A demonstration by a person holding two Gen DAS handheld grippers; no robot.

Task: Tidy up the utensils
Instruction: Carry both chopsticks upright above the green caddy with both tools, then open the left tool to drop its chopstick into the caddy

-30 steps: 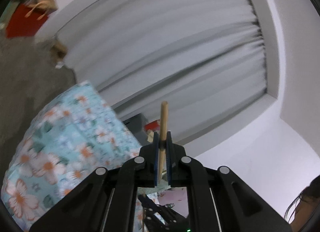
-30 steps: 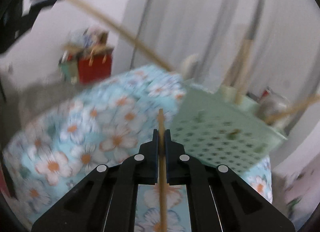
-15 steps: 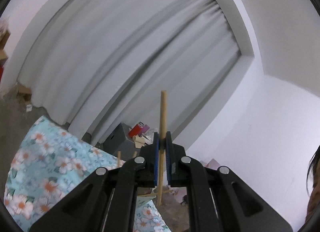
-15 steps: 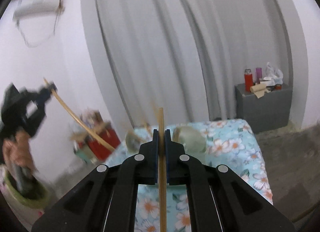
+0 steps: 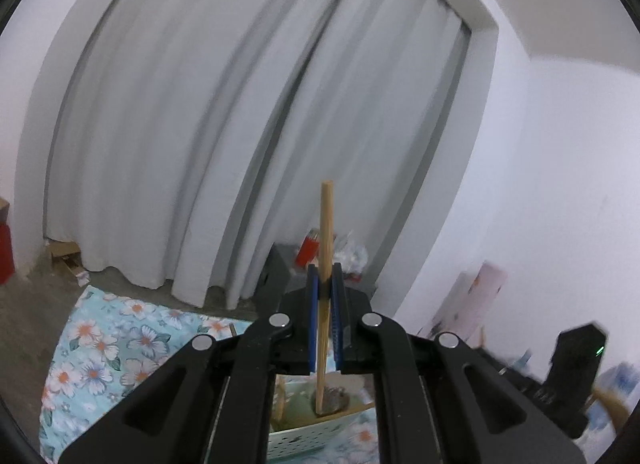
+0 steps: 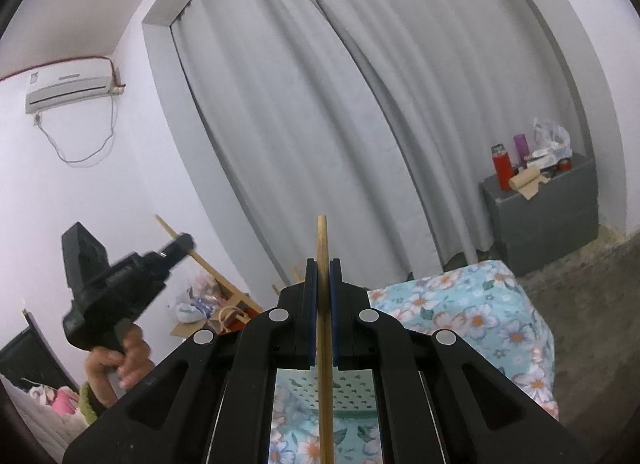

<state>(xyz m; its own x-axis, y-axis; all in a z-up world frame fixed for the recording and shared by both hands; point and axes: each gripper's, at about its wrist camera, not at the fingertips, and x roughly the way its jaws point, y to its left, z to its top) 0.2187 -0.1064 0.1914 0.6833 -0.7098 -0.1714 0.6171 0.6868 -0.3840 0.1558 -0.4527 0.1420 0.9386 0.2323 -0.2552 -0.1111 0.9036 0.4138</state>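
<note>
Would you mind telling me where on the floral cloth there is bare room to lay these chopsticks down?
In the left wrist view, the floral cloth lies bare left of the green perforated basket, toward the curtain. In the right wrist view, its far right corner is bare too. It is crowded at the basket, where sticks stand.

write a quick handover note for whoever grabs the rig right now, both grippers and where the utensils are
Left gripper: shut on a wooden chopstick, held upright between the fingers, raised above the table.
Right gripper: shut on a second wooden chopstick, also upright and raised.
Pale green perforated basket sits on the floral tablecloth below the left gripper; wooden sticks already stand in it. The right wrist view shows the same basket under its fingers.
Done: one chopstick picked up in each gripper.
Left: lower both and place them with the other utensils, probably in the basket, then release.
</note>
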